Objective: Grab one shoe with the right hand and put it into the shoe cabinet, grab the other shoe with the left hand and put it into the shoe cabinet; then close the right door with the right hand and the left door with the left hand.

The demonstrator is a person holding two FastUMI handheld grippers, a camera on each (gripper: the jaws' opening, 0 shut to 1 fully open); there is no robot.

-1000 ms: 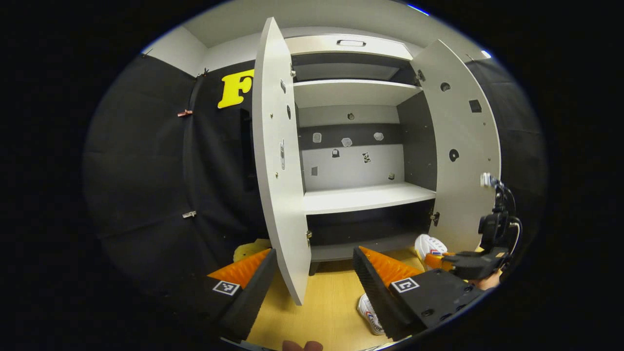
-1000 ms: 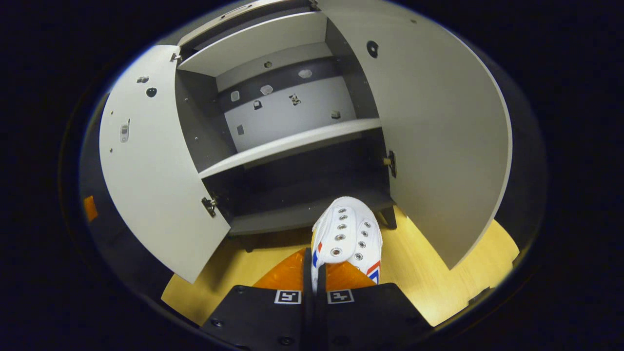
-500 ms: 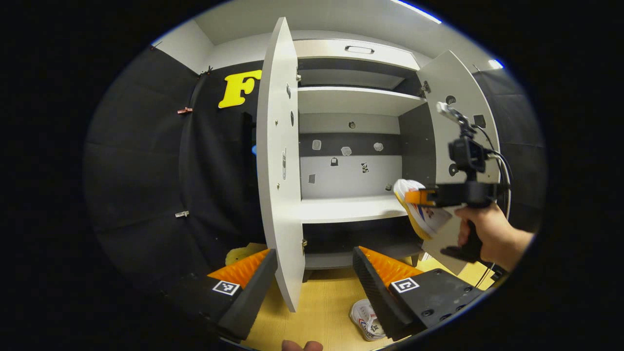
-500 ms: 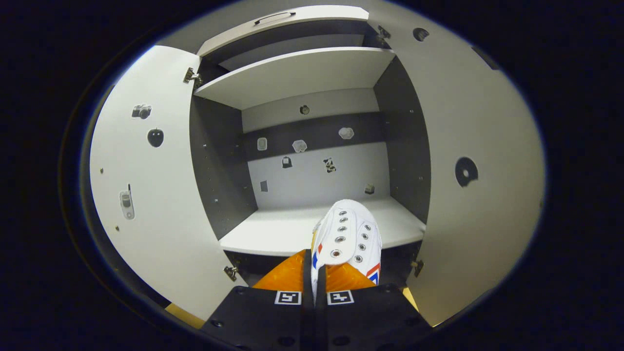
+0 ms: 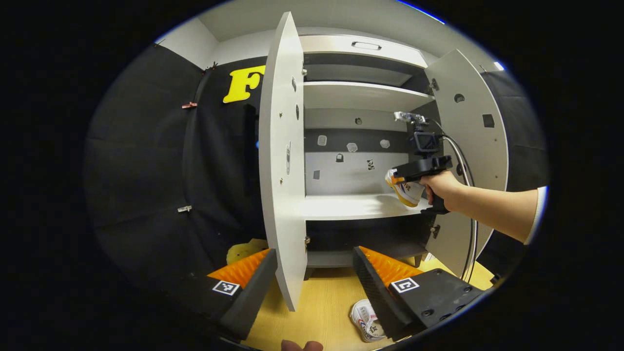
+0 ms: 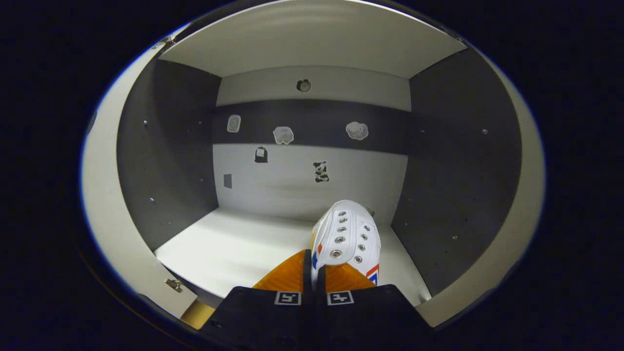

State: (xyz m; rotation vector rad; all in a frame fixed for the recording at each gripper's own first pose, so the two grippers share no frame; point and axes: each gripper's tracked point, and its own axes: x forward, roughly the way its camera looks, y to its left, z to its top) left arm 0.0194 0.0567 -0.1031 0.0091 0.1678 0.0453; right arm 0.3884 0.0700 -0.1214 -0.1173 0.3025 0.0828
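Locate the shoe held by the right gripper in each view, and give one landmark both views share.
Left gripper view: the held shoe is right of centre, pinched in the right gripper, hanging over the right end of the middle shelf.
Right gripper view: the held shoe is at bottom centre, sticking forward from the closed fingers, above the same shelf.
Shared landmark: the black-and-white sticker on the cabinet's back wall.
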